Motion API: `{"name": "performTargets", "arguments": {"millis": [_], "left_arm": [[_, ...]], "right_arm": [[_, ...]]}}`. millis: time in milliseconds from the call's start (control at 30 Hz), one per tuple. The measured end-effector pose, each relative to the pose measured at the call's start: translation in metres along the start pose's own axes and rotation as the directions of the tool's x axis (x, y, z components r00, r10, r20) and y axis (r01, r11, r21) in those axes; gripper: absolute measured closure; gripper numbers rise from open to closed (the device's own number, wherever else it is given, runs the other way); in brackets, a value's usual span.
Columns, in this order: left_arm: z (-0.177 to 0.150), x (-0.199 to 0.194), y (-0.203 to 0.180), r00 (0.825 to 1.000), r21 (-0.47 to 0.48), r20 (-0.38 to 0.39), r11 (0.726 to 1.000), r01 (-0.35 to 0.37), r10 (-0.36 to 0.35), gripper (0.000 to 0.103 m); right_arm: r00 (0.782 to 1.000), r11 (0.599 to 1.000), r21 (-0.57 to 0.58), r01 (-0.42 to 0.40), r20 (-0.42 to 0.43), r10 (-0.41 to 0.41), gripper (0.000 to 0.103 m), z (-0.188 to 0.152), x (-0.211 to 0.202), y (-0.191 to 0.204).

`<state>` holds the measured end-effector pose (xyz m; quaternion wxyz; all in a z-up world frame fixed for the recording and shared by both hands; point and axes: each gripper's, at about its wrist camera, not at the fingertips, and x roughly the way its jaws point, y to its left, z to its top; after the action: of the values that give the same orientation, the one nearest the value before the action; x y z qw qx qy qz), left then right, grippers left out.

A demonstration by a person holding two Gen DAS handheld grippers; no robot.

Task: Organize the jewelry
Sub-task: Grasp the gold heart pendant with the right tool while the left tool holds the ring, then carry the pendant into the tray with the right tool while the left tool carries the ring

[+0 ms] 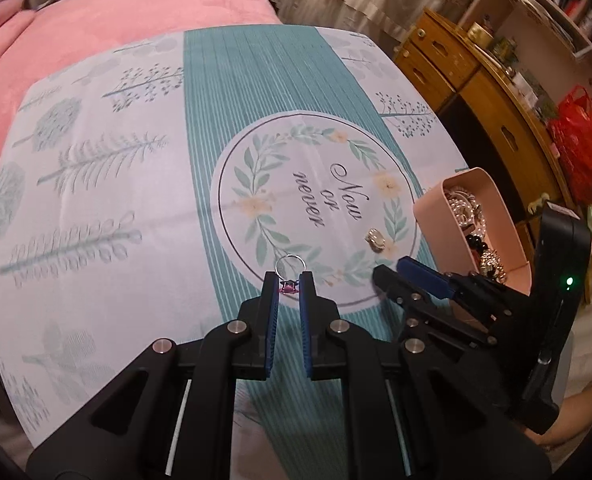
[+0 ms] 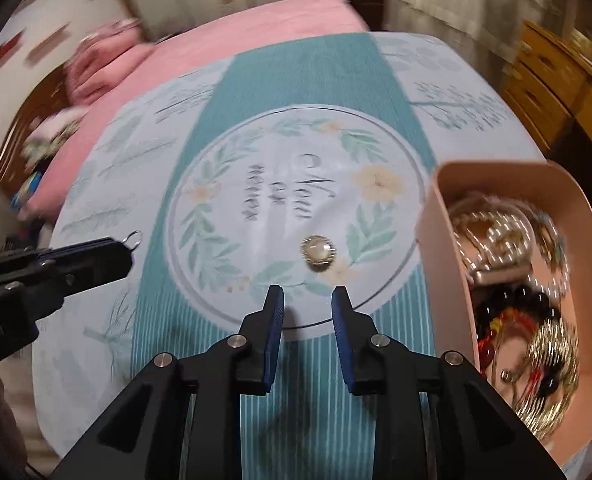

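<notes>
my left gripper (image 1: 290,280) pinches a silver ring (image 1: 290,267) by its purple stone, above the tablecloth (image 1: 136,160). my right gripper (image 2: 308,294) is spread with nothing between its fingers. just beyond it a pearl brooch (image 2: 317,253) lies on the cloth. right of it, the pink tray (image 2: 443,248) holds beads and chains.

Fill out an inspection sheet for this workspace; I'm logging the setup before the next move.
Surface: printed tablecloth, teal stripe, wreath motif.
Job's things: ring with purple stone; pearl brooch lying on the cloth; pink box holding jewelry.
Clutter: nothing seen.
Grippers: left gripper shut on ring; right gripper open, short of the brooch.
Cables: nothing seen.
Surroundings: pink bedding, wooden drawers, red bag.
</notes>
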<state>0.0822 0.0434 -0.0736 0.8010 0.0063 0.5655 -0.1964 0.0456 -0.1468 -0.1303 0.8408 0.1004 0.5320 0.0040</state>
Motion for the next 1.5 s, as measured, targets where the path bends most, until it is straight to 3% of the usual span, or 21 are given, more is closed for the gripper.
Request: {"name": "performTargets", "arguments": {"millis": [100, 267, 533, 633, 1067, 1300, 1500], "left_arm": [[0.010, 0.005, 0.009, 1.000, 0.048, -0.009, 0.999, 0.016, -0.016, 0.095], [0.020, 0.015, 0.026, 0.999, 0.101, -0.037, 0.994, 0.042, -0.039, 0.095], [0.017, 0.031, 0.039, 0.995, 0.148, -0.080, 0.986, 0.078, -0.067, 0.095], [0.017, 0.032, 0.045, 0.994, 0.145, -0.086, 0.986, 0.082, -0.070, 0.095], [0.018, 0.033, 0.053, 0.993, 0.145, -0.089, 0.985, 0.093, -0.081, 0.095], [0.016, 0.032, 0.049, 0.993, 0.151, -0.083, 0.984, 0.095, -0.083, 0.095], [0.014, 0.029, 0.042, 0.994, 0.163, -0.074, 0.982, 0.090, -0.079, 0.095]], "right_arm": [[0.997, 0.995, 0.085, 0.054, 0.045, -0.058, 0.074, 0.000, 0.002, 0.004], [0.983, 0.976, 0.169, 0.138, 0.094, -0.156, 0.054, -0.001, 0.008, 0.024], [0.932, 0.925, 0.229, 0.305, 0.127, -0.339, 0.051, 0.002, 0.019, 0.050], [0.924, 0.917, 0.234, 0.322, 0.134, -0.358, 0.053, 0.003, 0.021, 0.057], [0.924, 0.916, 0.234, 0.325, 0.129, -0.360, 0.085, 0.013, 0.022, 0.057], [0.922, 0.927, 0.189, 0.325, 0.153, -0.354, 0.087, 0.010, 0.022, 0.055], [0.920, 0.935, 0.161, 0.317, 0.188, -0.344, 0.098, 0.004, 0.011, 0.054]]}}
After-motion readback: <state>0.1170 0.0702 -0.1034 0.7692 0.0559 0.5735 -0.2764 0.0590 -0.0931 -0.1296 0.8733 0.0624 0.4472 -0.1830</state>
